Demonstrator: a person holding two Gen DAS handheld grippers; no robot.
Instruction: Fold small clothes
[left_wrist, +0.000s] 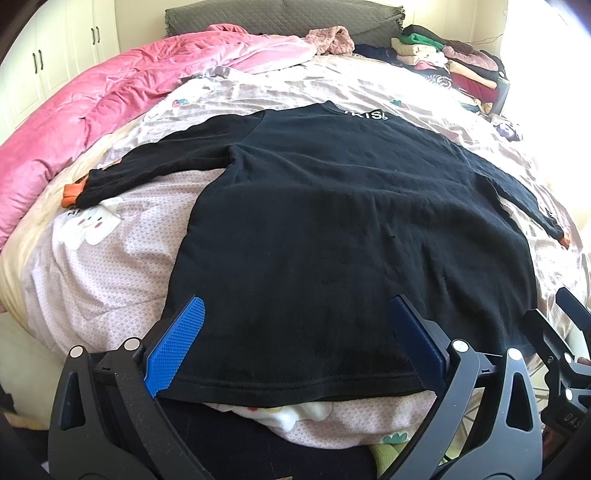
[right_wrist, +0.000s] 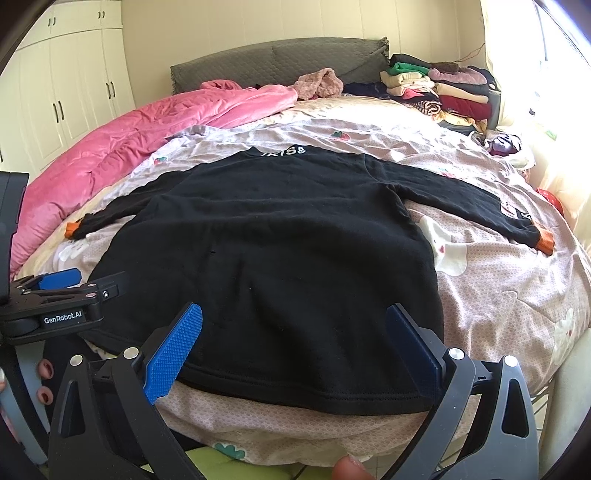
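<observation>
At the bottom of the left wrist view, the left gripper (left_wrist: 295, 328) has its jaws spread wide, with the blue pads (left_wrist: 177, 343) standing one on each side of the lower part of a black sweater (left_wrist: 332, 229). Nothing is clamped between them; the hem runs across the gap, and whether the pads touch the cloth I cannot tell. Low in the right wrist view, the right gripper (right_wrist: 291, 332) is likewise spread wide, one pad at each side of the hem at the sweater's lower right corner, holding nothing.

Across the centre of both frames the sweater lies flat on the bedsheet (left_wrist: 110, 258), hem nearest the cameras and neck farthest, with white lettering (left_wrist: 365, 115) at the collar. Both sleeves are stretched out sideways, each ending in an orange cuff (right_wrist: 546, 242). The sheet is pale pink with cartoon prints.

Toward the left of each frame a pink quilt (left_wrist: 92, 110) is bunched along the edge of the bed. A grey headboard (right_wrist: 280, 62) stands at the top centre, with a stack of folded clothes (right_wrist: 443, 88) at the upper right. White wardrobe doors (right_wrist: 66, 96) fill the upper left. Fingertips with painted nails (right_wrist: 45, 369) show at the lower left edge of the right wrist view.
</observation>
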